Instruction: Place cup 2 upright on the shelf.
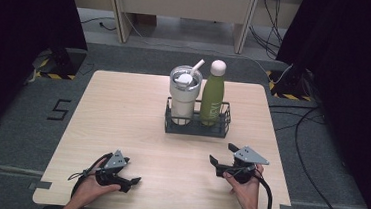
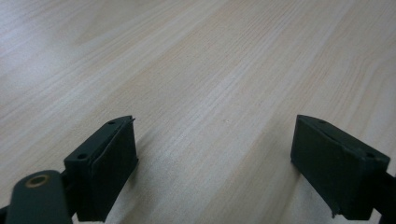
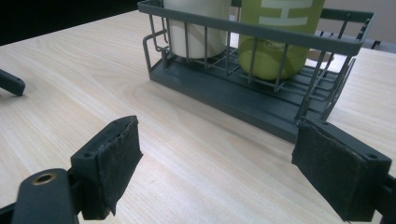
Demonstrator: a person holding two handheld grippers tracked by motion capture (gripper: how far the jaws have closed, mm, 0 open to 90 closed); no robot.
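A dark wire rack (image 1: 197, 127) stands at the middle of the wooden table (image 1: 123, 109). In it stand a cream tumbler (image 1: 184, 92) with a white straw on the left and a green bottle (image 1: 212, 96) with a pale cap on the right. My left gripper (image 1: 130, 176) rests near the front left edge, open over bare wood (image 2: 215, 154). My right gripper (image 1: 222, 153) lies at the front right, open and empty (image 3: 215, 172), pointing at the rack (image 3: 233, 100) a short way off. The tumbler (image 3: 196, 23) and bottle (image 3: 275, 42) rise behind the rack's bars.
A jaw tip of the left gripper (image 3: 11, 84) shows at the left edge of the right gripper view. Black curtains (image 1: 25, 16) flank the table. Cables (image 1: 301, 138) run on the grey floor at the right. A desk frame (image 1: 181, 4) stands beyond the table.
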